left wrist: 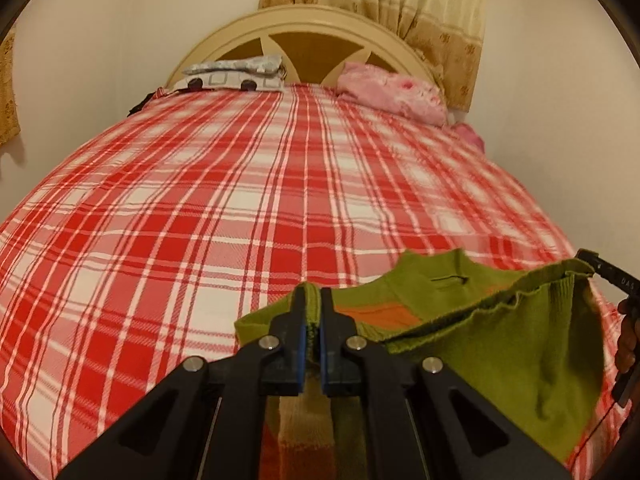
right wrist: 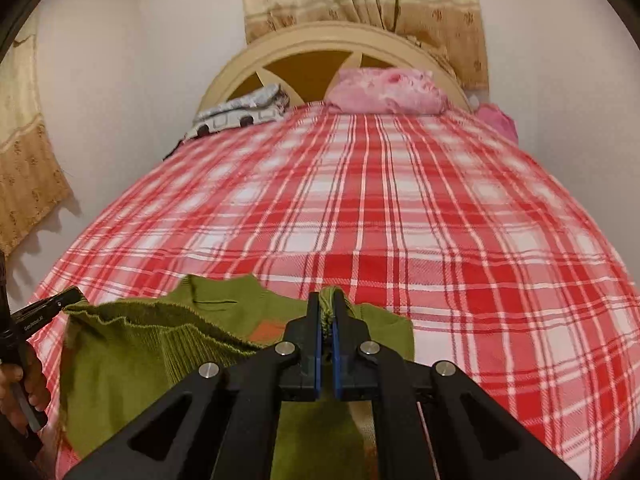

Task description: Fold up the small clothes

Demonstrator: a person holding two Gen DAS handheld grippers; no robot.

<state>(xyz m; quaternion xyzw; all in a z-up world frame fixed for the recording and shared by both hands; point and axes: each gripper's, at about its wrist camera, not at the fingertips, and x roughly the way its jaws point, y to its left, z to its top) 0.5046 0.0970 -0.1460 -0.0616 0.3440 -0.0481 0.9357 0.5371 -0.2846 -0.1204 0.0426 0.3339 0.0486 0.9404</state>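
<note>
gripping green sweater [left wrist: 500,344] hem — both sets of jaws clamped, plaid bed [left wrist: 200,200], lettering unreadable

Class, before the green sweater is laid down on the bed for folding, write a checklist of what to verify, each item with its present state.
1. Left hand-held gripper shut on green sweater hem: ok.
2. Right hand-held gripper shut on hem: ok.
3. Hem stretched taut between them: not ok, it sags.
4. Plaid bedspread ahead free of clutter: ok.
5. Sweater's lower part lying flat: cannot tell.

Sweater [left wrist: 500,340] on bed [left wrist: 200,200], pillows [left wrist: 392,92] behind
</note>
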